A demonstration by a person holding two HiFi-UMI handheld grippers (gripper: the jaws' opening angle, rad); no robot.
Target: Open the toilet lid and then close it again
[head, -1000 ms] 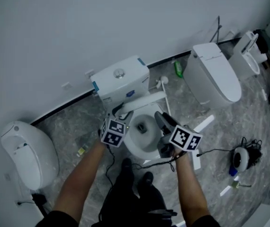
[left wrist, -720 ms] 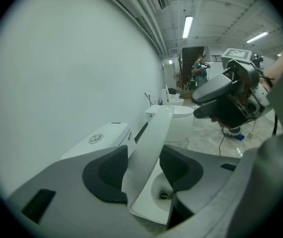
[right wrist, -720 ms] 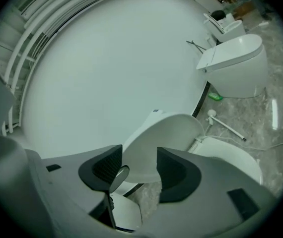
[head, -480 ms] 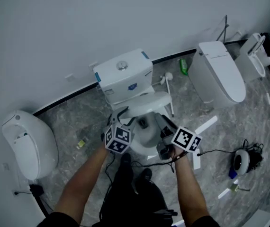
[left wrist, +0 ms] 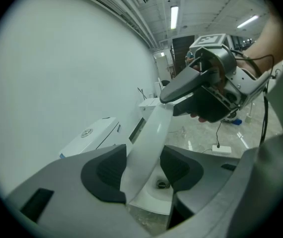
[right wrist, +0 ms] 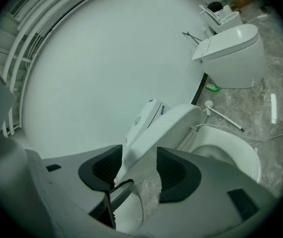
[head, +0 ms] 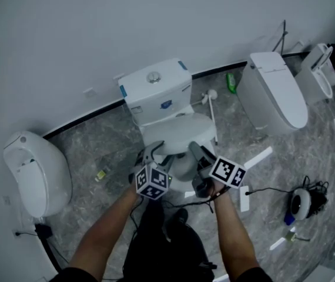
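The white toilet stands in the middle of the head view, its tank (head: 156, 90) against the wall. Its lid (head: 179, 129) is tilted low over the bowl (right wrist: 231, 152), which still shows beneath it in the right gripper view. My left gripper (head: 156, 150) holds the lid's front edge from the left. The white lid (left wrist: 146, 143) fills the gap between its pads. My right gripper (head: 196, 151) grips the same edge from the right, and the lid (right wrist: 146, 143) sits tight between its pads. The right gripper (left wrist: 181, 90) also shows in the left gripper view, clamped on the lid's edge.
Another white toilet (head: 35, 172) stands at the left and one (head: 276, 93) at the right. A green bottle (head: 231, 82) and a white brush (head: 211, 98) lie by the wall. Cables and a round device (head: 300, 201) are on the marble floor at the right. The person's shoes (head: 176, 216) are in front of the bowl.
The lid has swung down from near upright to low over the bowl. Both grippers have come down and towards the person with it.
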